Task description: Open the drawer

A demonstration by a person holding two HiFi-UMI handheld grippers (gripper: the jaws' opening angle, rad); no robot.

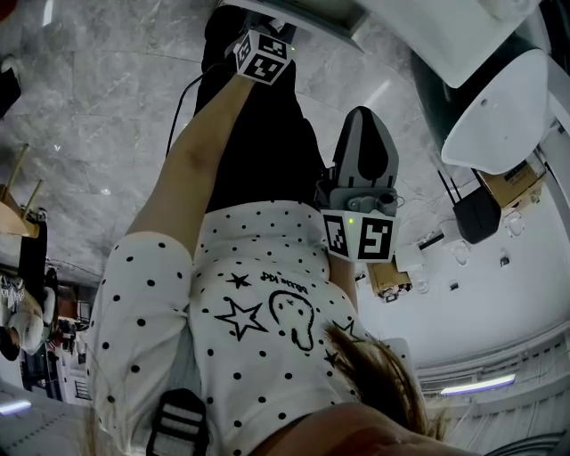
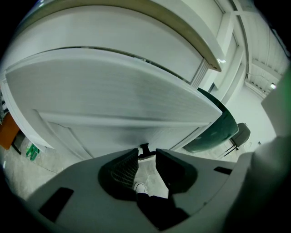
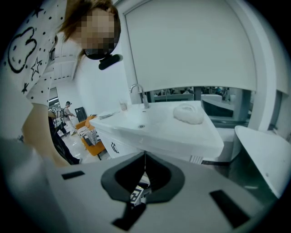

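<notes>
The white drawer front (image 2: pixel 127 100) fills the left gripper view, with a small black handle (image 2: pixel 144 149) low at its middle. My left gripper (image 2: pixel 146 157) is open, its jaws standing either side of the handle's tip with a narrow gap; I cannot make out pressing contact. In the head view the left arm reaches up to the white cabinet (image 1: pixel 298 18); only the left gripper's marker cube (image 1: pixel 264 55) shows there. My right gripper (image 1: pixel 361 116) hangs in front of the person's body, away from the drawer. Its jaws (image 3: pixel 144 159) are shut with nothing between them.
A white sink counter (image 3: pixel 182 136) with a tap (image 3: pixel 137 93) and a white cloth (image 3: pixel 188 113) lies ahead of the right gripper. A round white table (image 1: pixel 499 116), a black device (image 1: pixel 476 214) and a cardboard box (image 1: pixel 515 183) stand at the right. An orange seat (image 3: pixel 91 144) is far left.
</notes>
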